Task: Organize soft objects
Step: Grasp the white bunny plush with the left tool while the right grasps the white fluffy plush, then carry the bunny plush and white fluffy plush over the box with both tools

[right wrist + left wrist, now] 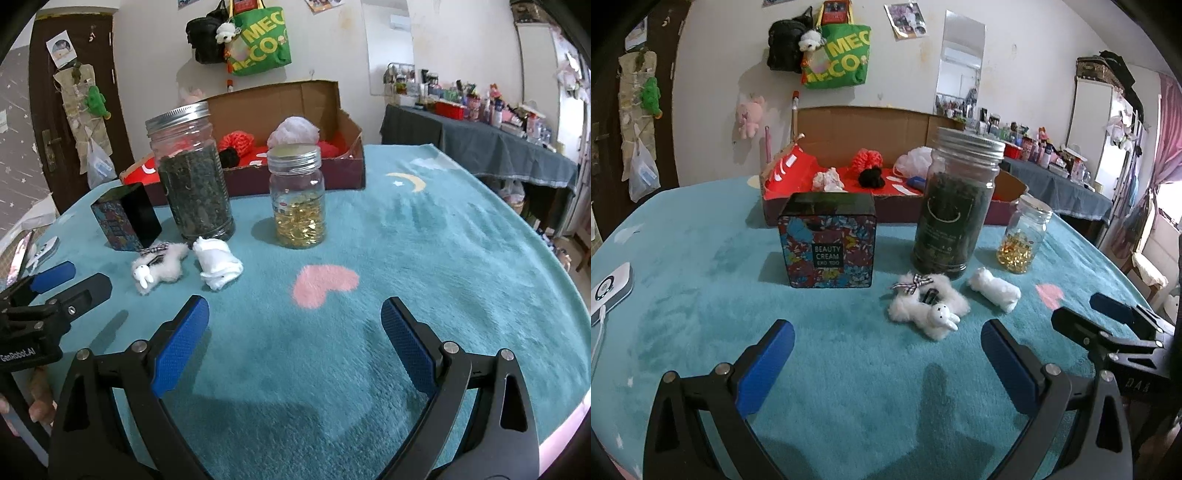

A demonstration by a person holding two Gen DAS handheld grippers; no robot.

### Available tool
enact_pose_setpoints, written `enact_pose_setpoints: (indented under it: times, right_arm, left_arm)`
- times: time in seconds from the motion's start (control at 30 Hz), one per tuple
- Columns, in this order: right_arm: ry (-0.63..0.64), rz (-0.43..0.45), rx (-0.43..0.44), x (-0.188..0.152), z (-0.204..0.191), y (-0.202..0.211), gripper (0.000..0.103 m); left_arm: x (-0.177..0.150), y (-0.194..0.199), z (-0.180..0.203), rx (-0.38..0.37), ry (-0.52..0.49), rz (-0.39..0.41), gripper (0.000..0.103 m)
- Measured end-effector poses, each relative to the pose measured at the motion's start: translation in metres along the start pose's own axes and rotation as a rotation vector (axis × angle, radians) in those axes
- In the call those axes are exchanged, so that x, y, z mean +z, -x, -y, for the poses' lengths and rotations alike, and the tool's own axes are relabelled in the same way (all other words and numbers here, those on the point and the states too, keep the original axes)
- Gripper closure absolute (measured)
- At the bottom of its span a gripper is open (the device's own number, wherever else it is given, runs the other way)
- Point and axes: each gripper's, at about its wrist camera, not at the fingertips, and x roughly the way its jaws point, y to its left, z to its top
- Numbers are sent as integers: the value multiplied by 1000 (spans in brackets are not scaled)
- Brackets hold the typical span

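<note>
left hand-held gripper (886, 343) wide open, empty | right hand-held gripper (294, 319) likewise | bare blanket (424, 240) around both

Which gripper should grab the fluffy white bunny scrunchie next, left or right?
Left, probably. The bunny scrunchie lies just ahead of the open left gripper, slightly toward its right finger. From the right gripper, also open and empty, it sits far off to the left.

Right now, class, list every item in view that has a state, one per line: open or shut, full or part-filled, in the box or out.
Left gripper: open, empty.
Right gripper: open, empty.
Tall glass jar of dark leaves: lidded, nearly full.
Small glass jar of golden capsules: lidded, part-filled.
Brown cardboard box: open.
White fluffy bunny scrunchie: outside box.
White rolled cloth: outside box.
</note>
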Motion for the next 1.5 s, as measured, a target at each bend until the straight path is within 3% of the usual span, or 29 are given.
enact_pose_setpoints:
  times: [0.5, 0.73, 1.03, 1.1, 1.17, 1.23, 1.3, 1.5]
  right_arm:
    - [47, -166, 136, 35, -1, -39, 7]
    - [87, -247, 210, 44, -10, -57, 9]
    - [133, -289, 272, 47, -19, -70, 36]
    - [146, -290, 289, 48, -23, -70, 48]
    - [159, -291, 299, 47, -25, -71, 54]
    - [173, -292, 316, 47, -28, -72, 68]
    - [185, -293, 351, 46, -30, -71, 80]
    - [177, -250, 372, 50, -28, -58, 84]
  left_arm:
    - [23, -38, -1, -58, -60, -175, 0]
    - [33, -56, 4, -75, -113, -221, 7]
    - [33, -68, 14, -97, -183, -260, 19]
    - [34, -70, 15, -103, -190, -258, 23]
    - [34, -70, 16, -122, -196, -249, 35]
    - [34, -68, 18, -144, -203, -243, 49]
    - [34, -66, 20, -156, -211, -239, 54]
    - [37, -57, 19, -184, -200, -224, 55]
